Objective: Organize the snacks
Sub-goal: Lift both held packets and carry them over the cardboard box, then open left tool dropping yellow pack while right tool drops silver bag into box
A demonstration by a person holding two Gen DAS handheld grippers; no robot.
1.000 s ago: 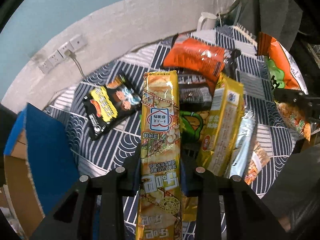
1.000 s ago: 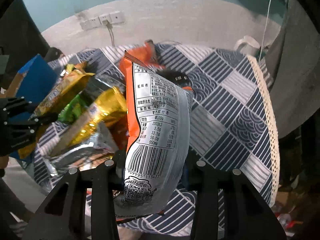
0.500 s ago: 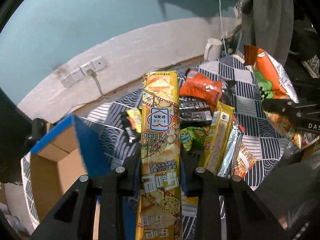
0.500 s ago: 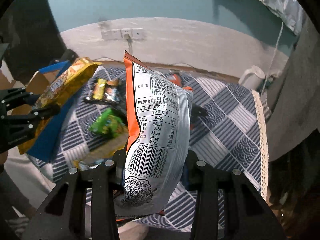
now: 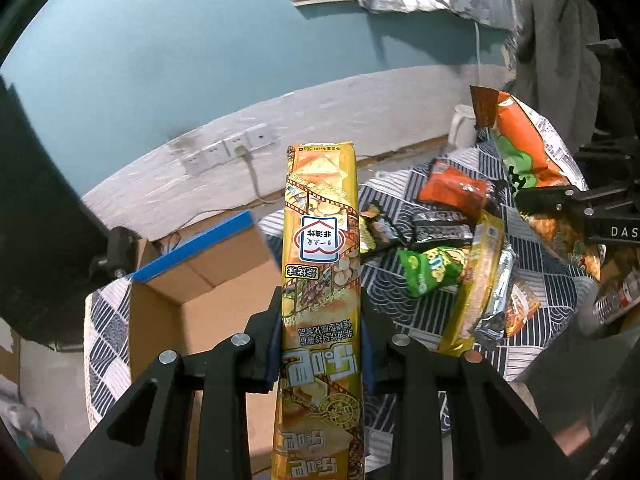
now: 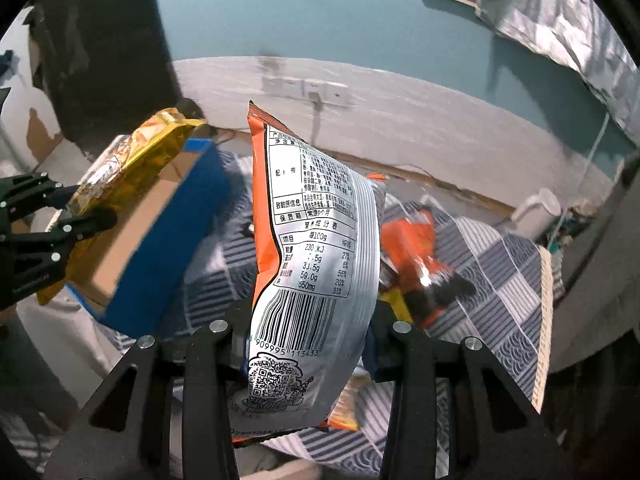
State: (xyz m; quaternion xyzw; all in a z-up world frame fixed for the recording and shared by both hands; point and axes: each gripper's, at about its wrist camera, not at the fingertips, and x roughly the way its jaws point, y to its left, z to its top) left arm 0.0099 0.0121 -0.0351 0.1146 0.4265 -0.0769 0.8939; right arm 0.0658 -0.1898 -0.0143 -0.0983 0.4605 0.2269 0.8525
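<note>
The open brown cardboard box with blue outer walls (image 5: 208, 280) lies below and left of the left gripper (image 5: 322, 344), which clenches a long yellow foil snack packet (image 5: 320, 264) lengthwise. The right gripper (image 6: 308, 344), farther from the box, grasps an orange-and-silver chip bag (image 6: 316, 264).
</note>
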